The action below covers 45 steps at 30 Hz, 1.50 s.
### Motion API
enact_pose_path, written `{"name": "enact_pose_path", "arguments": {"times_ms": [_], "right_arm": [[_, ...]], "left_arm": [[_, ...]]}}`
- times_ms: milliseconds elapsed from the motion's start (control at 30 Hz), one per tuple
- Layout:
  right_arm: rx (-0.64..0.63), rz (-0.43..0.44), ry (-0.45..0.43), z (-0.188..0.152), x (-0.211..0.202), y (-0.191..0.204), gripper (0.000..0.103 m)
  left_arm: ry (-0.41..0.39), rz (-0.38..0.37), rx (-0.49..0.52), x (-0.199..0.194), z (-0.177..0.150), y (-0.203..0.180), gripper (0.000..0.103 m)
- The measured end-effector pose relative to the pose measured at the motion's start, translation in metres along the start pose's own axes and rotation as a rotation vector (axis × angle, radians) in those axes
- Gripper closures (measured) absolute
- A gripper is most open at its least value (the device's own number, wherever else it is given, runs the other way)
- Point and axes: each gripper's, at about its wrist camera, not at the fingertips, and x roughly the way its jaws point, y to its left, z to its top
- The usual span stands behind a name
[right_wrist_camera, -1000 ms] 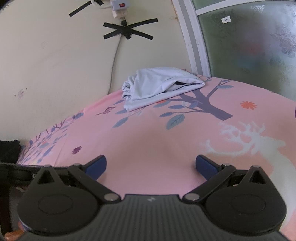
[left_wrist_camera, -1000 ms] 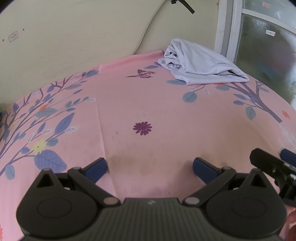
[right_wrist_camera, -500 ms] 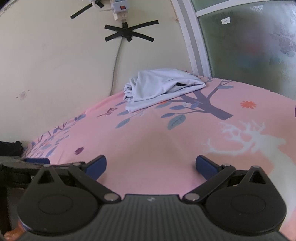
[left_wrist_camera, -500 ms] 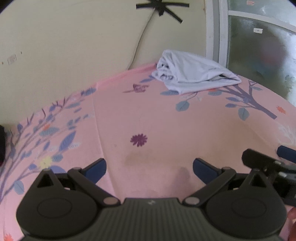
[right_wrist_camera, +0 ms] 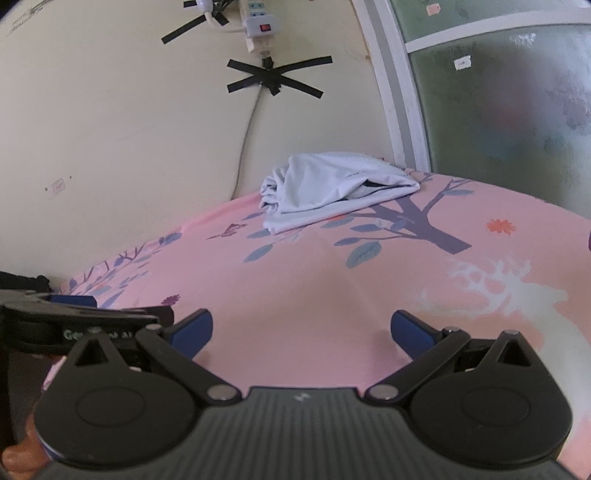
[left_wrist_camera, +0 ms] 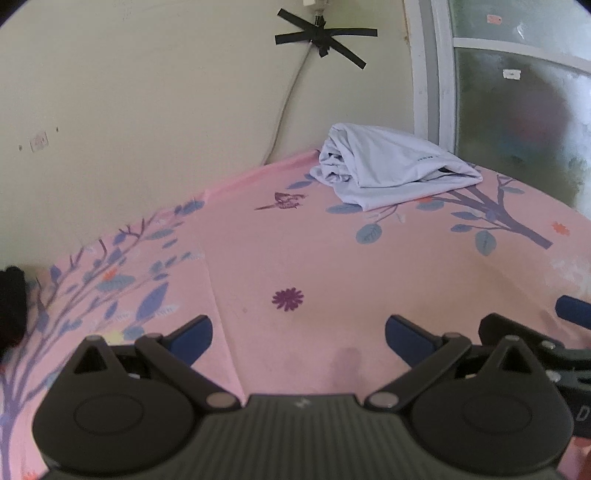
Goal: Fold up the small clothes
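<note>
Two grippers on my feeds, both empty. My left gripper (left_wrist_camera: 299, 338) hovers over the pink printed bedsheet (left_wrist_camera: 332, 266), its blue fingertips (left_wrist_camera: 192, 338) spread wide with nothing between them. My right gripper (right_wrist_camera: 301, 332) shows the same: fingertips (right_wrist_camera: 410, 332) well apart over bare sheet. The two sit side by side; the right one's edge shows at the right margin of my left view.

One garment: a pale lavender-white cloth (left_wrist_camera: 391, 168), loosely bundled with bunched folds at its left end, lying at the far edge of the sheet by the cream wall (left_wrist_camera: 147, 110), near the window frame (left_wrist_camera: 428, 74). It is well apart from both grippers, untouched.

One cable (right_wrist_camera: 247, 140) runs down the wall behind it, fixed with crossed black tape (right_wrist_camera: 275, 75) below a white power strip (right_wrist_camera: 258, 27).
</note>
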Motion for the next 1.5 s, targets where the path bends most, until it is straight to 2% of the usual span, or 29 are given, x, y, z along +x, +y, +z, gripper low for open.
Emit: {"name": "enact_pose_path", "arguments": {"times_ms": [567, 1067, 1500], "right_arm": [[0.066, 0.027, -0.002, -0.002, -0.002, -0.007, 0.006], [0.062, 0.033, -0.011, -0.002, -0.004, -0.006, 0.006], [0.088, 0.031, 0.008, 0.000, -0.001, -0.009, 0.006]], "left_arm": [[0.065, 0.028, -0.030, 0.014, -0.001, 0.008, 0.000], [0.055, 0.071, -0.005, 0.013, -0.001, 0.006, 0.000], [0.071, 0.071, -0.014, 0.016, -0.001, 0.009, 0.000]]}}
